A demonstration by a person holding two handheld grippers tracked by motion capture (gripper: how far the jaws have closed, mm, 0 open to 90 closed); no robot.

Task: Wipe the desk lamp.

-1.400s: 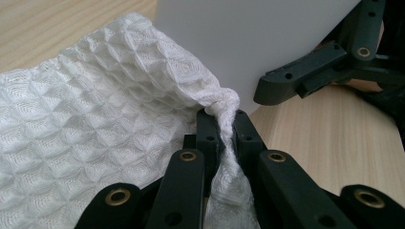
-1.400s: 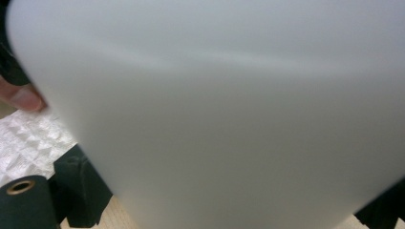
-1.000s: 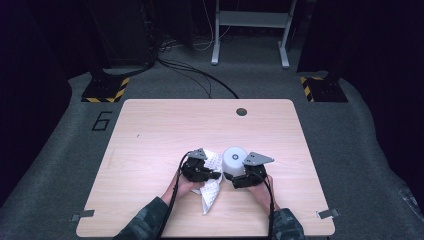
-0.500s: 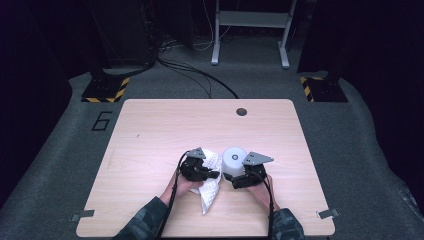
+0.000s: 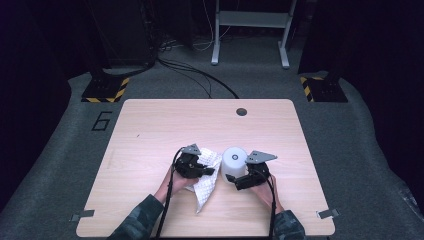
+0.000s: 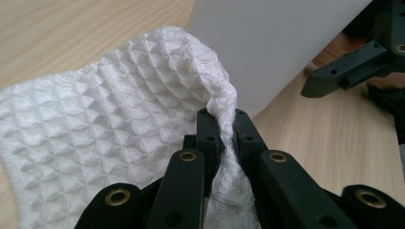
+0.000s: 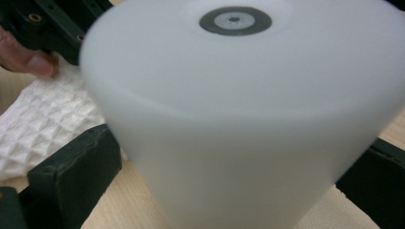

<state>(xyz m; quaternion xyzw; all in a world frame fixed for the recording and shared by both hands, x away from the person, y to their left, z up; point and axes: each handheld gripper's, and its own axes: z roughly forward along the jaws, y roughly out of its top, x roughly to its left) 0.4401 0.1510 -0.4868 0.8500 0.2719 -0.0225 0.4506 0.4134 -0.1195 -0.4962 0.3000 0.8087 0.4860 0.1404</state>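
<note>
You are working near the front edge of the wooden bench (image 5: 150,130), with both hands close together. Your left claw (image 6: 223,125) is clamped on a fold of the white waffle-weave cloth (image 6: 110,124): in the left gripper view the fabric is bunching up between the two black jaws and spilling out above and below them. The rest of the cloth is lying on the bench, spreading away to the left of that claw in its own view, and in the high view it is trailing from the left claw (image 5: 209,171) toward you, its lower corner nearest the front edge.

The white cylinder (image 5: 234,161) is standing upright on the bench just beside the cloth, between your two hands, its top face showing a small dark ring (image 7: 235,20). In the left gripper view its pale wall is rising right behind the pinched fold.

Your right claw (image 5: 231,177) is sitting at the cylinder's near side with its jaws spread wide, and they have just been opening. The cylinder is standing between them, one jaw on either side of its lower wall. Whether the pads are touching the wall, I cannot tell.
</note>
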